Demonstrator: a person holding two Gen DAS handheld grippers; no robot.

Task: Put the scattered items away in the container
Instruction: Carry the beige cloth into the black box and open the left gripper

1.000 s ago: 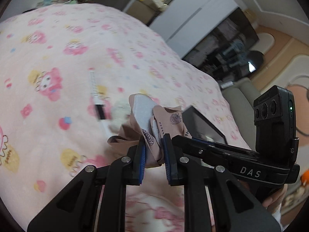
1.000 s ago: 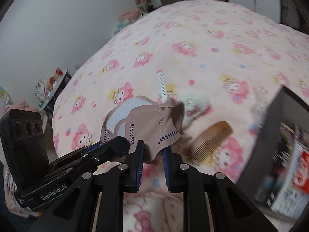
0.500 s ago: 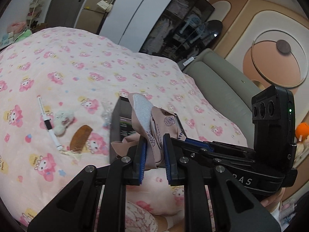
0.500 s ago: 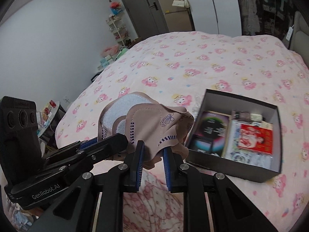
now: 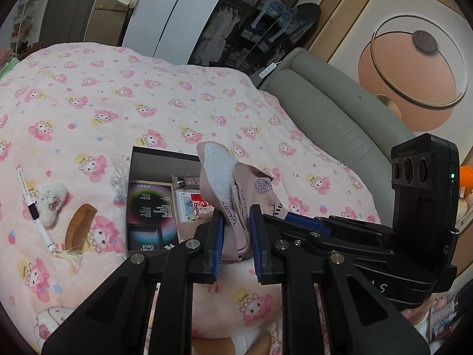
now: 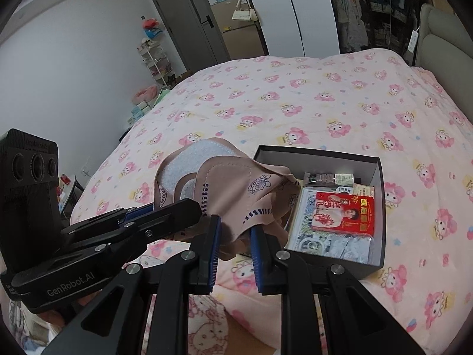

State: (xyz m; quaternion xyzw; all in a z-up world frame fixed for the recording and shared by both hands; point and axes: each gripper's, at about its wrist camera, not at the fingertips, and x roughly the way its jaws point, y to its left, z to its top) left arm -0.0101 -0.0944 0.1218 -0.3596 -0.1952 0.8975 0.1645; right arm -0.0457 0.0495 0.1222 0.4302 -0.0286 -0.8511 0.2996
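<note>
Left wrist view: the left gripper point(image 5: 235, 233) pinches the beige cloth pouch point(image 5: 236, 189), which stands upright above the open black box point(image 5: 153, 159). Only here, left of the box, a wooden comb point(image 5: 80, 224), a fluffy white toy point(image 5: 51, 201) and a white pen point(image 5: 32, 207) lie on open blanket point(image 5: 177, 88).

Right wrist view: the right gripper point(image 6: 235, 233) clamps the pouch's point(image 6: 236, 189) lower edge beside the box's point(image 6: 381, 207) near-left corner; this view shows the box's red packet point(image 6: 344, 213).

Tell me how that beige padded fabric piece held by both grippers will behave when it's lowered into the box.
The beige fabric piece is probably floppy: it folds and droops between the left gripper and right gripper. It looks light, sagging little. Its loose edges may snag the box wall or drape over the contents rather than lie flat.
</note>
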